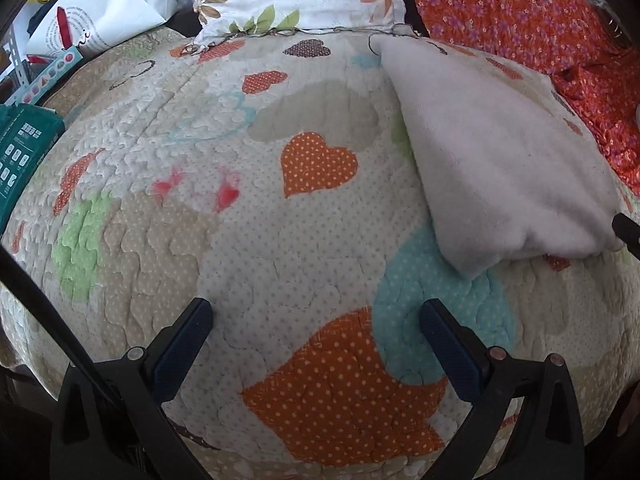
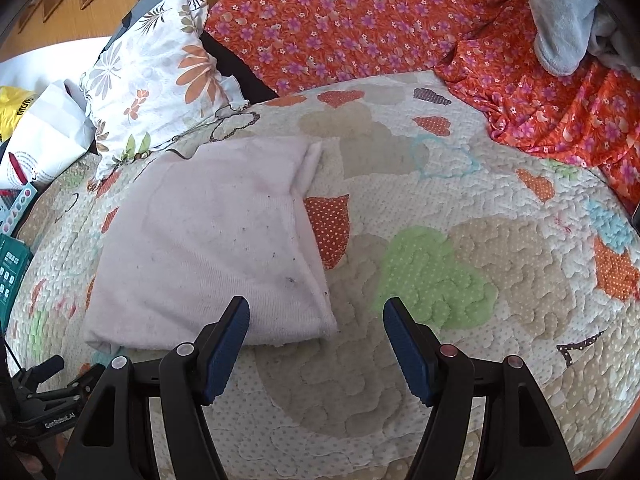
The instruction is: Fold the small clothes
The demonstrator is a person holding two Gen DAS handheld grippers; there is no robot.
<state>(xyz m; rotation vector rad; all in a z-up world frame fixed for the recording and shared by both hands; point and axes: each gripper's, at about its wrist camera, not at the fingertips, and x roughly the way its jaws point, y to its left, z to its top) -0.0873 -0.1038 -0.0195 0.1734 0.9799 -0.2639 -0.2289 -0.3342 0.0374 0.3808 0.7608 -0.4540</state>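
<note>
A pale pink-white cloth [image 2: 208,248] lies folded flat on the heart-patterned quilt [image 2: 440,208]. In the left wrist view the same cloth [image 1: 504,168] lies at the right. My right gripper [image 2: 316,312] is open and empty, its left finger just over the cloth's near right corner. My left gripper [image 1: 316,312] is open and empty over bare quilt [image 1: 248,220], to the left of the cloth. The left gripper's body also shows at the lower left of the right wrist view [image 2: 44,392].
A floral pillow [image 2: 156,80] lies behind the cloth. An orange flowered sheet [image 2: 360,20] covers the back and right. A grey-blue fleece item [image 2: 560,20] sits at the far right. White bags [image 1: 100,12] and a teal box [image 1: 20,160] lie at the left edge.
</note>
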